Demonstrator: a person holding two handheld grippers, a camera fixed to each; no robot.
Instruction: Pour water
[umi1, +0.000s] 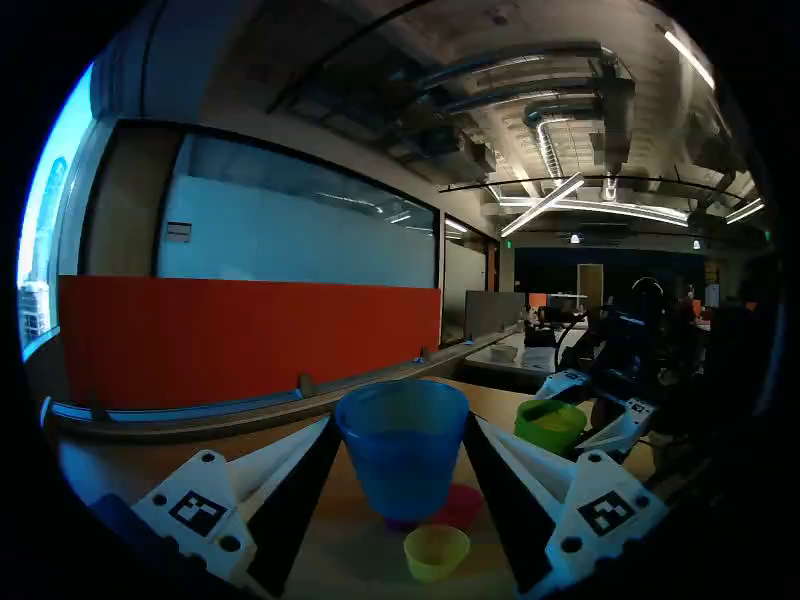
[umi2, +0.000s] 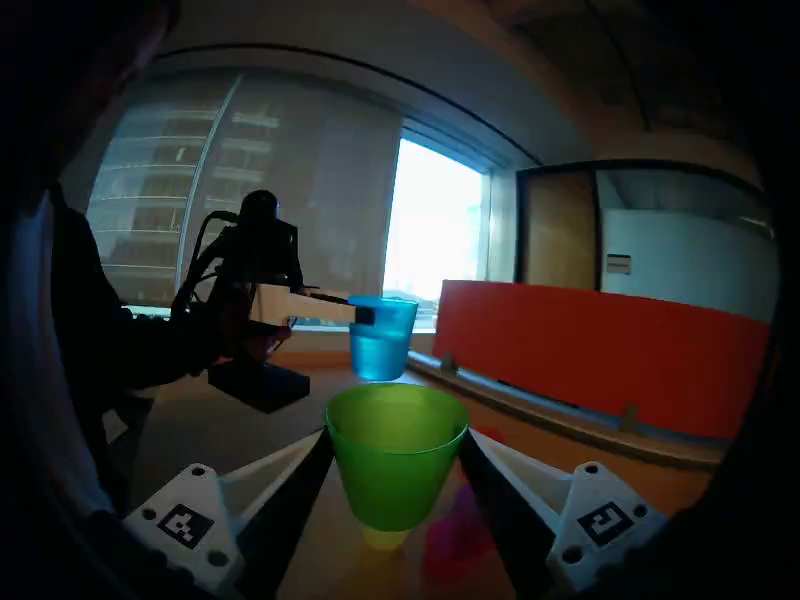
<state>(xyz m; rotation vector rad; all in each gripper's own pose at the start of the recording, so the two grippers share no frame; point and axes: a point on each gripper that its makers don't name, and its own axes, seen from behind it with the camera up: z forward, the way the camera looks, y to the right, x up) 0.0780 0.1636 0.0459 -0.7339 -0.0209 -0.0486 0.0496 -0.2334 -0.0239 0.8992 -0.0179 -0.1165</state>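
- blue cup (umi1: 402, 450), translucent
- green cup (umi2: 397, 455)
- yellow cup (umi1: 436, 550)
- pink cup (umi1: 462, 503)
- orange-red wall panel (umi1: 250, 335)
- brown table (umi1: 350, 548)
- left tool (umi1: 400, 425): white, with black-and-white square markers

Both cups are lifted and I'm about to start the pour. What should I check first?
1. Left gripper jaws clamped on the blue cup: ok.
2. Right gripper jaws clamped on the green cup: ok.
3. Both cups upright: ok.
4. Cups brought rim to rim for pouring: not ok, they are apart.
5. Water in the blue cup: cannot tell.
6. Spill zone beneath free of things: not ok, a yellow cup and a pink cup stand there.
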